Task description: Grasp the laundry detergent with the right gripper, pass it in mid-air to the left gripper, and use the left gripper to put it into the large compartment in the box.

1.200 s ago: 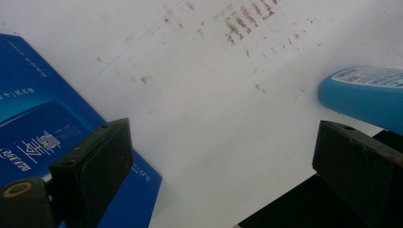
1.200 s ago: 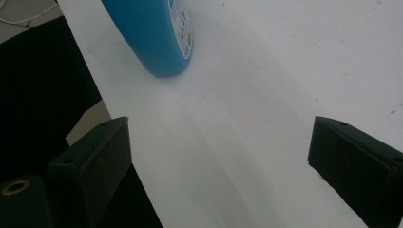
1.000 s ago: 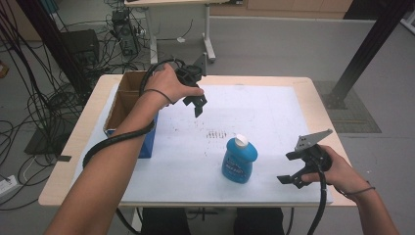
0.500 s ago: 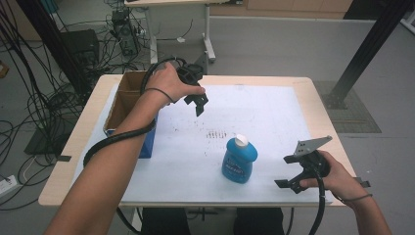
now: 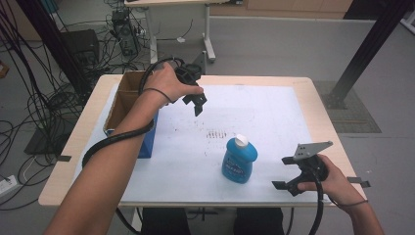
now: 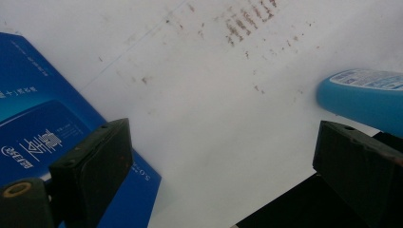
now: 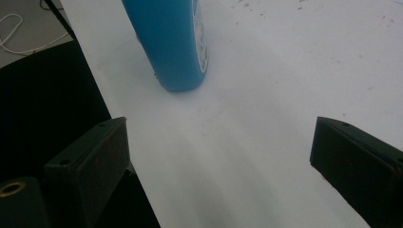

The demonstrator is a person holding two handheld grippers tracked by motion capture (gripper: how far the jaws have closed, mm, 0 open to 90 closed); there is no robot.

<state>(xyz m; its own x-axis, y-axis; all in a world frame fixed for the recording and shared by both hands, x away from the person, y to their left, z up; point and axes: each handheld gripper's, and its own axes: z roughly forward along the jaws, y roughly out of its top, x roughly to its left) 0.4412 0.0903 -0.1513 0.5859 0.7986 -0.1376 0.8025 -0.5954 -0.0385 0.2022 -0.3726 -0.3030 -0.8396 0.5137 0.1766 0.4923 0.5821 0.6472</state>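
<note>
A: Right gripper (image 5: pixel 286 184) is held low at the near right edge of the table (image 5: pixel 313 93), jaws spread wide, nothing between them. Blue bottle (image 5: pixel 239 159) is seen just ahead in the right gripper view — upright on the white sheet (image 5: pixel 274 117), near the jaws but apart from them.

B: Contact made?

A: None visible. Clear white surface is seen between the pads and the bottle base. Bottle is untouched, white cap (image 5: pixel 240 141) on.

B: Left gripper?

A: Left gripper (image 5: pixel 197 104) is held above the far left part of the sheet, beside the cardboard box (image 5: pixel 128 100) with the blue front. Jaws are wide open and empty. In the left gripper view the blue box face is seen at the left and the bottle's side at the right, both well clear of the pads.

B: Progress?

A: Early stage, by judgement. Nothing is gripped, nothing is lifted. Approach by the right gripper looks under way — grasp, lift and whatever placement follows are all left to do.

B: Where is the bottle likely to be taken?

A: Cannot be told for certain. The open box is the nearest receptacle, so it is a fair guess, no more.

B: Risks on the grasp?

A: Bottle is tall on a narrow base, so a push from one pad could tip it. Jaws need to be lined up around the body before being closed.
</note>
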